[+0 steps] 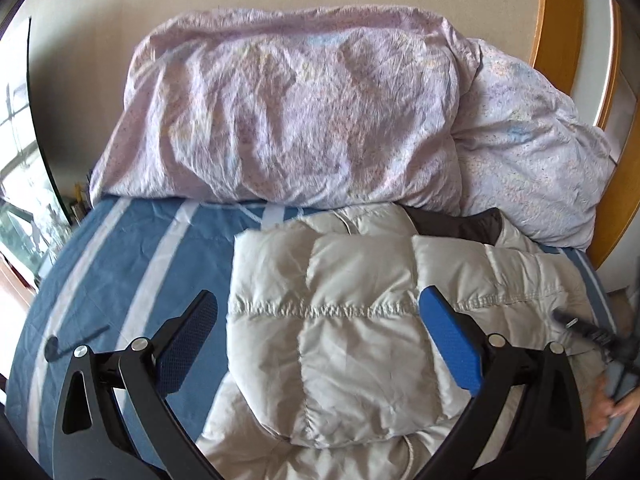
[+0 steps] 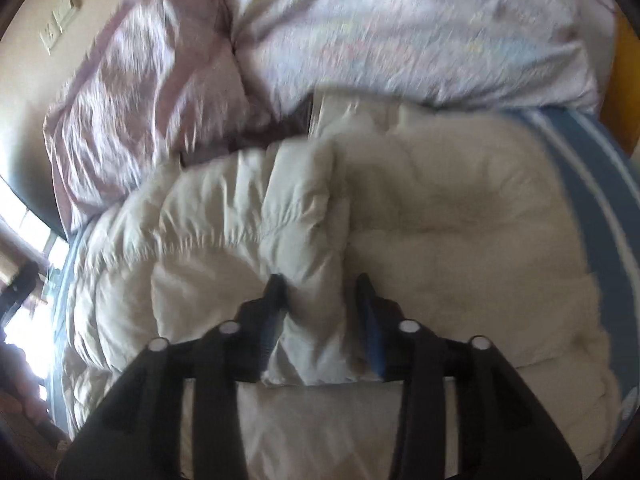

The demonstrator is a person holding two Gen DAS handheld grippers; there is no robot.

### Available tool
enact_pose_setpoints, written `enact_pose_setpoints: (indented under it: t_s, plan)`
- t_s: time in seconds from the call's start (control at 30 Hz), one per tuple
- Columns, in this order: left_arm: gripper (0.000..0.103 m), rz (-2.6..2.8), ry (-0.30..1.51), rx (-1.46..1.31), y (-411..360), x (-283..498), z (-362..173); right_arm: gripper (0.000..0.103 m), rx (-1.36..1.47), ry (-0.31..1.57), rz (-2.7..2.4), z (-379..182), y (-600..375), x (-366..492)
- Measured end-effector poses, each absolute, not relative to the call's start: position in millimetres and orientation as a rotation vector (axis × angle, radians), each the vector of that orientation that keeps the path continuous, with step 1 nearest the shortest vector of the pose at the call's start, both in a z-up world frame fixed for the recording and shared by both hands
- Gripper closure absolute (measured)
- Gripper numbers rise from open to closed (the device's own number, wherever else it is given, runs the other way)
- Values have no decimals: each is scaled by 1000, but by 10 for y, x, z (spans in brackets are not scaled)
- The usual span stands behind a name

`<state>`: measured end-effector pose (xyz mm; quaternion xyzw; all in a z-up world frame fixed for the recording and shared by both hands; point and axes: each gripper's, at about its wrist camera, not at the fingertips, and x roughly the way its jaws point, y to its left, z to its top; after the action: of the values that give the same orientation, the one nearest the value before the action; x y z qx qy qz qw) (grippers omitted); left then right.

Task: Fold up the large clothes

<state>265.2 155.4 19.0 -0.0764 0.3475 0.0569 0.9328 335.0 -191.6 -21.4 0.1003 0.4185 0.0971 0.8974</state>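
Right wrist view: right gripper pinches a fold of the puffer jacket; left gripper spread wide above it.

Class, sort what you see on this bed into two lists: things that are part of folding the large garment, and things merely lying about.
Part of the job:
puffer jacket
left gripper, open above it
right gripper, shut on a jacket fold

Lying about:
crumpled duvet
striped bedsheet
wooden bed frame

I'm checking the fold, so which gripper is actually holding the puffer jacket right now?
The right gripper: it pinches a fold of the pale puffer jacket. The left gripper hangs wide open above it, gripping nothing.
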Motion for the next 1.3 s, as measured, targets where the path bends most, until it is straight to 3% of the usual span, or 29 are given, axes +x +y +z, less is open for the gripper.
enact_pose_setpoints:
  t_s: [0.1, 0.4, 0.7, 1.0, 1.3]
  plan:
    - [1, 124, 707, -156, 1566, 2710, 192, 60, 179, 746, 232, -6, -1873, 3298]
    - [1, 118, 774, -163, 1438, 3007, -74, 62, -26, 768, 282, -101, -1357, 3519]
    - [1, 190, 843, -89, 1396, 3216, -438, 63, -156, 864, 236, -577, -1204, 3730]
    - [1, 208, 900, -101, 1426, 3390, -767, 63, -163, 844, 241, -793, -1199, 3787]
    - [1, 140, 855, -141, 1528, 3031, -459, 63, -164, 762, 272, -402, -1338, 3359]
